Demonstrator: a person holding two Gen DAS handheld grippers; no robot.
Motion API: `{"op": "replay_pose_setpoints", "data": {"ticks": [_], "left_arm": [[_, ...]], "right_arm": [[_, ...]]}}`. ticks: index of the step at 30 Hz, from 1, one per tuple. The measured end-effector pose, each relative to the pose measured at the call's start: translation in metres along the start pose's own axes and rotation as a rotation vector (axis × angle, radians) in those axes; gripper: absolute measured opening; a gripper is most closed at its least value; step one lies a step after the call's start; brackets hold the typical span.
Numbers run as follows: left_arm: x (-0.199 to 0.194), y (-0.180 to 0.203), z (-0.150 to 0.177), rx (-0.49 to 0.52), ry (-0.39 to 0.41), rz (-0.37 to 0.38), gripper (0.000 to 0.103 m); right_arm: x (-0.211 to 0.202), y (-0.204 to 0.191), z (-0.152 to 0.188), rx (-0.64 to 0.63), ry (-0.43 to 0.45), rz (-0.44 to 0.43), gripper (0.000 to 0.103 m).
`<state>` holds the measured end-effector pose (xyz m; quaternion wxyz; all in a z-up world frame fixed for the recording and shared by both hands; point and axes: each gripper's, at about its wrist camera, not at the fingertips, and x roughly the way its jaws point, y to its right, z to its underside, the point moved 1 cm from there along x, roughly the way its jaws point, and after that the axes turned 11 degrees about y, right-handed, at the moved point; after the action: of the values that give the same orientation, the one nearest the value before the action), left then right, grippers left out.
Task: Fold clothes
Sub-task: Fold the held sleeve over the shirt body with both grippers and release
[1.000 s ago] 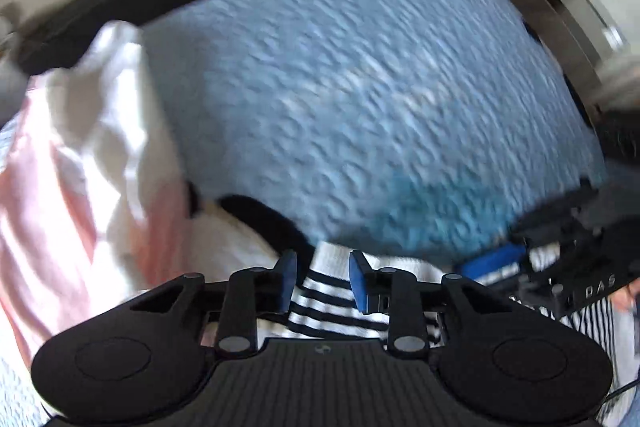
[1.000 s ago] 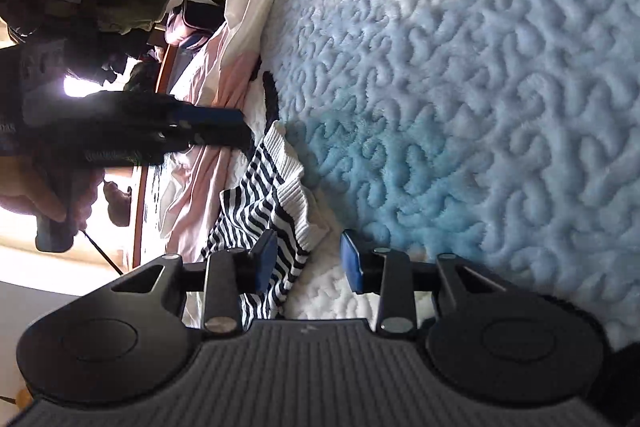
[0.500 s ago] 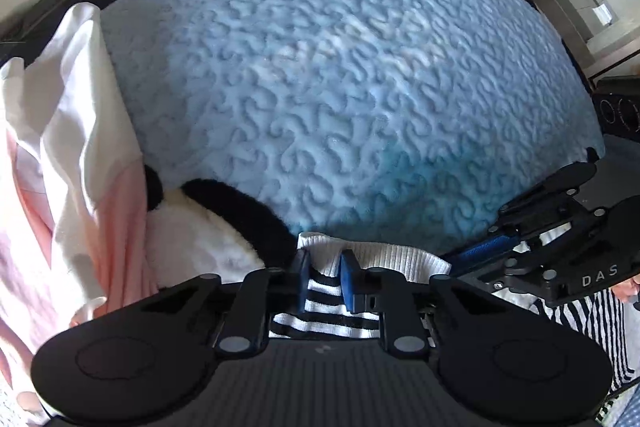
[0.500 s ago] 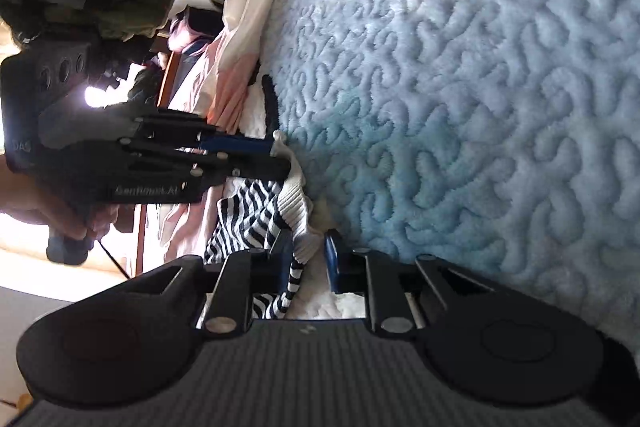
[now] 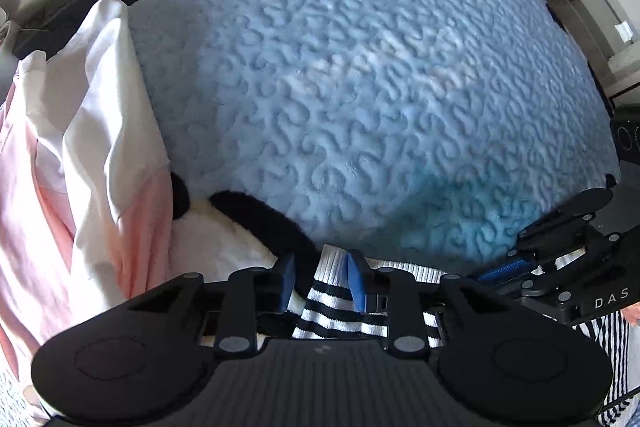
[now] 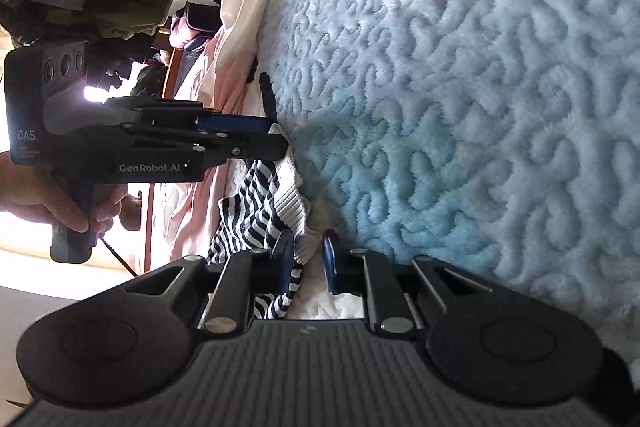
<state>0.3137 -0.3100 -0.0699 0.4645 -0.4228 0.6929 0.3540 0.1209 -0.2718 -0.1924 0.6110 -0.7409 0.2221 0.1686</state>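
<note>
- Striped knit top (image 5: 332, 311) is bunched at the near edge of the fuzzy blue blanket (image 5: 380, 99), next to a pink garment (image 5: 52, 195).
- Left gripper (image 5: 320, 277): jaws just eased apart, white ribbed hem sits loose between them, so re-pinch first.
- Right gripper (image 6: 308, 259): jaws have been closing on the hem, nearly together, apparently pinching it.
- Then I'd lift both corners evenly and pull taut.

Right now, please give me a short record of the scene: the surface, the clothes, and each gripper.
surface: blue textured blanket
garment in work: black-and-white striped garment, white ribbed hem toward the blanket
left gripper: open, jaws just opened further, hem between them
right gripper: closed on the same hem, jaws just closed further
beside: pink-and-white garment; black-and-white plush thing
</note>
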Motion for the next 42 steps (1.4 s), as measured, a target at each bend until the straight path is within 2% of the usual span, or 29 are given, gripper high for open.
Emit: {"op": "replay_pose_setpoints", "data": {"ticks": [1,5,10,15,17,20,24,28,31,33,35,38,42], "left_arm": [[-0.001,-0.001,0.000,-0.003,0.001,-0.001,0.027],[-0.011,-0.001,0.004,-0.012,0.029,-0.018,0.006],[-0.046,-0.002,0.017,-0.065,0.113,-0.087,0.006],[-0.094,0.021,0.044,-0.188,0.226,-0.177,0.006],[-0.110,0.032,0.064,-0.233,0.243,-0.202,0.006],[-0.136,0.048,0.112,-0.331,0.261,-0.254,0.006],[-0.138,0.081,0.180,-0.473,0.265,-0.309,0.006],[-0.121,0.116,0.236,-0.570,0.285,-0.362,0.007],[-0.109,0.132,0.260,-0.656,0.323,-0.442,0.008],[-0.102,0.140,0.269,-0.697,0.329,-0.471,0.014],[-0.099,0.150,0.279,-0.712,0.316,-0.483,0.020],[-0.106,0.165,0.295,-0.747,0.298,-0.448,0.026],[-0.120,0.189,0.308,-0.738,0.336,-0.447,0.028]], "right_arm": [[0.000,0.000,0.000,0.004,0.001,0.003,0.015],[0.001,0.001,-0.001,0.006,0.003,0.011,0.006],[-0.006,-0.018,0.001,-0.116,0.023,-0.007,0.005],[-0.018,-0.058,0.023,-0.381,0.019,-0.059,0.005],[-0.023,-0.074,0.034,-0.500,0.010,-0.081,0.005],[-0.030,-0.098,0.068,-0.714,-0.038,-0.114,0.006],[-0.035,-0.116,0.116,-0.974,-0.114,-0.148,0.006],[-0.036,-0.114,0.156,-1.154,-0.169,-0.146,0.007],[-0.032,-0.110,0.174,-1.213,-0.203,-0.128,0.009],[-0.031,-0.109,0.184,-1.241,-0.231,-0.115,0.016],[-0.037,-0.106,0.193,-1.263,-0.266,-0.115,0.043],[-0.053,-0.106,0.189,-1.244,-0.295,-0.163,0.034],[-0.073,-0.118,0.160,-1.124,-0.224,-0.202,0.034]]}}
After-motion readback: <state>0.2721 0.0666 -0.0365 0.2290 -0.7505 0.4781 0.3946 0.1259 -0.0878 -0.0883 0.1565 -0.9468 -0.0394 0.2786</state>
